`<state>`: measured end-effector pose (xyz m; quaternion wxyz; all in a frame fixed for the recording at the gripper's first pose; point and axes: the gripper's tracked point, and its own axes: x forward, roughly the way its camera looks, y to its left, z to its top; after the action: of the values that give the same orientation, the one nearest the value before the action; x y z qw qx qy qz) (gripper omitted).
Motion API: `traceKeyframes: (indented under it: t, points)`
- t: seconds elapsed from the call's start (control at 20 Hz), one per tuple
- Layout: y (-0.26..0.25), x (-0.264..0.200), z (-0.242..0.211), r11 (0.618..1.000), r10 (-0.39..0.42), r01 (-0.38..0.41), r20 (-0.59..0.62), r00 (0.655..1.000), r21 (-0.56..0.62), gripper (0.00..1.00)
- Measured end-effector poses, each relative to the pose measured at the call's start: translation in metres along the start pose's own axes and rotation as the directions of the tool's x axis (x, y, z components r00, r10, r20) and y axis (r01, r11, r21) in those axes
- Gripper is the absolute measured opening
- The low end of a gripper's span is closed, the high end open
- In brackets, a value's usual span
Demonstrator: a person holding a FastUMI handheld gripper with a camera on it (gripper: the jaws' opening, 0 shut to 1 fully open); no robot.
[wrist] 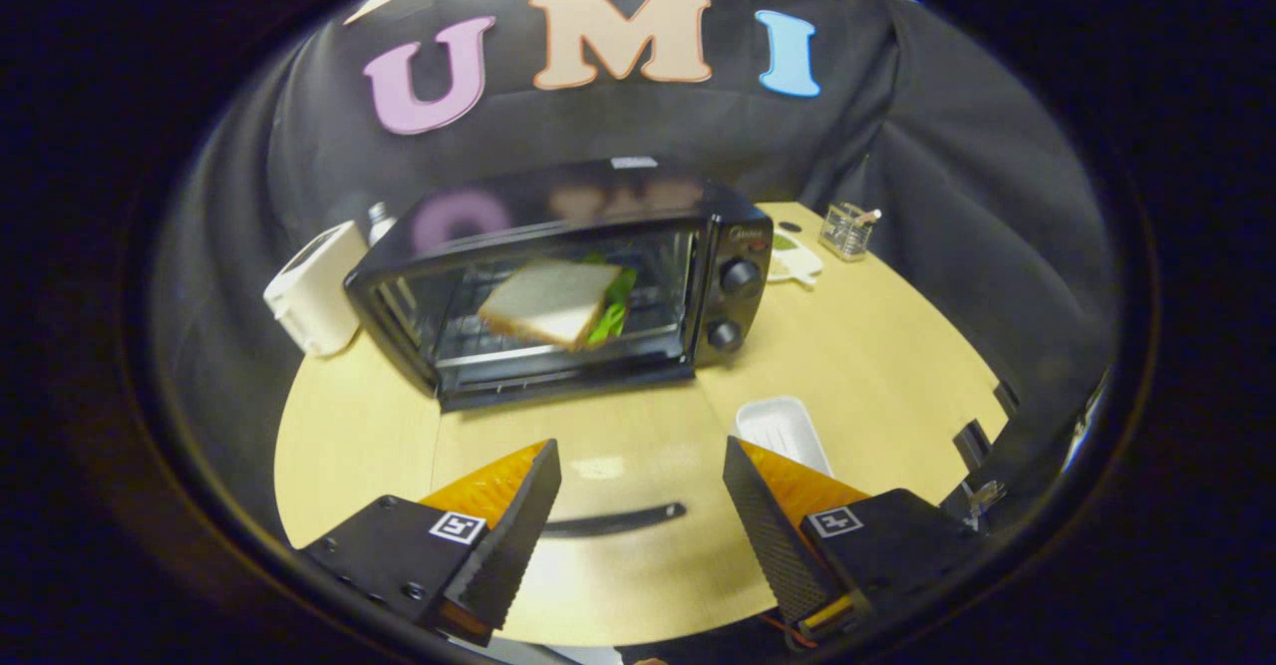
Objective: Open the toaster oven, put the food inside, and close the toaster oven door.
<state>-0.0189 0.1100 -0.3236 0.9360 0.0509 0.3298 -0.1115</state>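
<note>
**Sandwich sitting in the toaster oven, tongs hanging empty**

The tongs (638, 505) are hovering wide apart above the pale wooden worktop (857, 356), gripping nothing; bare wood is showing between the two ribbed fingers (518, 525). Well beyond them, the black toaster oven (568, 276) is standing on the worktop, angled a little, with its two round knobs (740, 278) on the side towards the right finger. A sandwich (551, 302), white bread with green leaf peeking out of its far edge, is lying tilted on the wire rack inside the oven. I cannot tell from here whether the glass door is up or folded down; a dark strip is running along the foot of the oven's front.

Just ahead of the right finger, a small white tray (783, 426) is resting empty on the worktop. To the left of the oven, touching or almost touching it, a white pop-up toaster (314, 291) is standing. Far off beyond the oven's knob side, a clear little container (847, 229) and a pale flat dish (796, 264) are sitting near the worktop's back edge.
</note>
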Motion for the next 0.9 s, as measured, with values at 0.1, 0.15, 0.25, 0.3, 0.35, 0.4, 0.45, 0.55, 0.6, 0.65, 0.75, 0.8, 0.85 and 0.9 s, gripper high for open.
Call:
traceKeyframes:
  t: [0.1, 0.15, 0.25, 0.3, 0.35, 0.4, 0.45, 0.55, 0.6, 0.65, 0.75, 0.8, 0.85, 0.9]
  points:
    - [0.001, -0.014, -0.025, 0.998, 0.041, -0.042, -0.031, 0.999, -0.040, 1.00]
    - [0.000, -0.022, -0.038, 0.996, 0.058, -0.061, -0.045, 0.997, -0.061, 1.00]
    - [0.000, -0.031, -0.064, 0.989, 0.100, -0.108, -0.078, 0.992, -0.097, 1.00]
    - [0.000, -0.034, -0.076, 0.985, 0.118, -0.129, -0.096, 0.988, -0.114, 1.00]
    - [-0.001, -0.034, -0.087, 0.981, 0.134, -0.147, -0.107, 0.985, -0.128, 1.00]
    - [-0.002, -0.030, -0.095, 0.976, 0.147, -0.164, -0.122, 0.982, -0.140, 1.00]
    - [-0.001, -0.025, -0.102, 0.973, 0.162, -0.181, -0.130, 0.978, -0.146, 1.00]
    - [-0.002, -0.010, -0.109, 0.967, 0.182, -0.202, -0.138, 0.974, -0.154, 1.00]
    - [-0.003, -0.002, -0.113, 0.965, 0.186, -0.209, -0.150, 0.971, -0.157, 1.00]
    - [-0.002, 0.009, -0.118, 0.963, 0.187, -0.214, -0.164, 0.968, -0.163, 1.00]
    - [-0.003, 0.020, -0.121, 0.958, 0.190, -0.222, -0.177, 0.966, -0.181, 1.00]
    - [-0.002, 0.027, -0.120, 0.955, 0.194, -0.227, -0.179, 0.965, -0.189, 1.00]
    - [0.000, 0.033, -0.119, 0.953, 0.200, -0.233, -0.179, 0.963, -0.194, 1.00]
    - [0.002, 0.038, -0.116, 0.951, 0.204, -0.237, -0.173, 0.964, -0.198, 1.00]
